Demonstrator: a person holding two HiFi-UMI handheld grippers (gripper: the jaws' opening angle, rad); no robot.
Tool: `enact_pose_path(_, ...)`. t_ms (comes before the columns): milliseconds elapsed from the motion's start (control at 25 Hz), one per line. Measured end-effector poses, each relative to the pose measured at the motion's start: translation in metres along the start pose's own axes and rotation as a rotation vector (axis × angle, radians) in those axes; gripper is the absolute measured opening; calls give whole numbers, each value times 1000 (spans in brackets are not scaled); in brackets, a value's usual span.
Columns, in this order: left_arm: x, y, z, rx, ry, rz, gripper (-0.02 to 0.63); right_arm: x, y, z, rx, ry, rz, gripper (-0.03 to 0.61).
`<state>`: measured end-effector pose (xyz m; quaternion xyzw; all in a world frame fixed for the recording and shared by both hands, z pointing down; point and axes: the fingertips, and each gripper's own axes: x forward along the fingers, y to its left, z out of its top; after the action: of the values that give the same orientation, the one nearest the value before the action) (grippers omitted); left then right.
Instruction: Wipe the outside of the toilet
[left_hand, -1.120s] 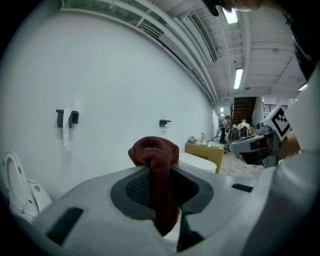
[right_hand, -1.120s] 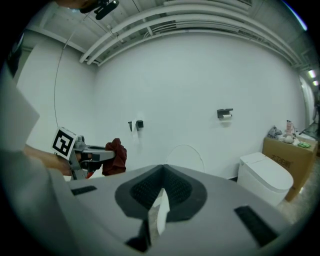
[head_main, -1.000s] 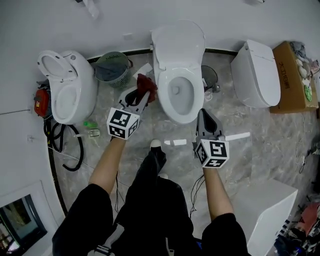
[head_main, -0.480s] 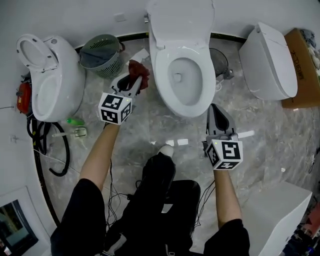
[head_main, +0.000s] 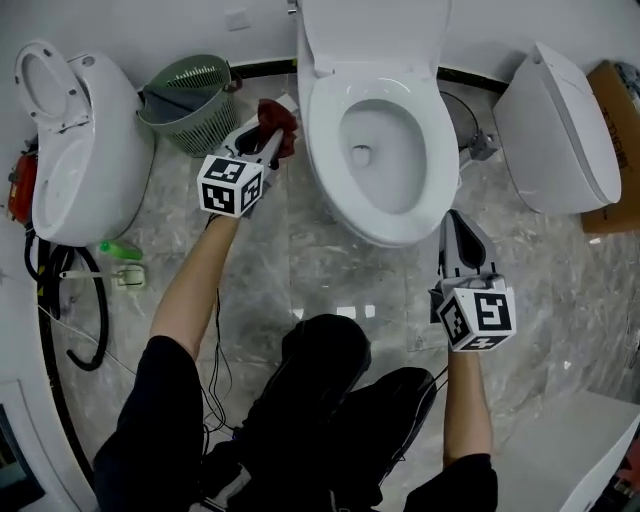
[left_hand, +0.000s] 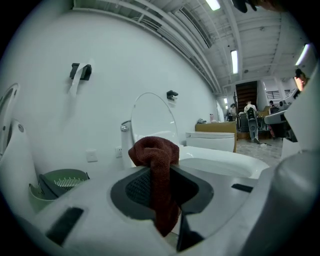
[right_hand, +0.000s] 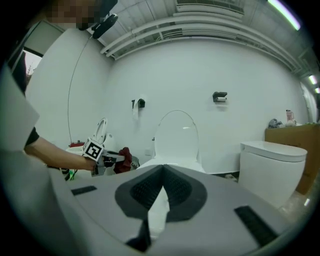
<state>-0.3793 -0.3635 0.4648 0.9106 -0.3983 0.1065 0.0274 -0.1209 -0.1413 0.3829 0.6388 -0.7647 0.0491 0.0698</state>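
The white toilet (head_main: 375, 150) stands in the middle with its lid up against the wall; its bowl (left_hand: 220, 162) and raised lid (right_hand: 175, 137) show in both gripper views. My left gripper (head_main: 268, 138) is just left of the bowl's outer side, shut on a dark red cloth (head_main: 277, 118) that bunches above the jaws (left_hand: 156, 162). My right gripper (head_main: 457, 232) hangs by the bowl's front right rim, jaws shut with nothing between them (right_hand: 162, 182). The left gripper with its cloth (right_hand: 125, 157) also shows in the right gripper view.
A second toilet (head_main: 75, 140) with its seat up stands at the left, a green basket (head_main: 190, 100) between it and the middle one. A closed white toilet (head_main: 560, 125) and a cardboard box (head_main: 615, 150) are at the right. Black cables (head_main: 75, 310) lie on the marble floor.
Both grippers and the head have moved forward toward the toilet. The left gripper carried the red cloth up alongside the bowl's left side; the right gripper came nearer the front right rim.
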Motion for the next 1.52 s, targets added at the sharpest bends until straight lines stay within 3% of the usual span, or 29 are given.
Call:
enact_pose_path(320, 43, 16, -61, 8, 16, 46, 81, -11, -12, -56, 5, -16, -8, 5)
enact_pose_path(560, 71, 21, -89, -21, 39, 37, 80, -16, -10, -95, 20, 25, -15, 5)
enact_pose_path(880, 58, -24, -106, -3, 27, -67, 75, -26, 4, -117, 25, 47, -6, 5)
enact_pose_path(1520, 9, -97, -117, -6, -23, -109, 67, -30, 25, -135, 43, 56, 8, 5)
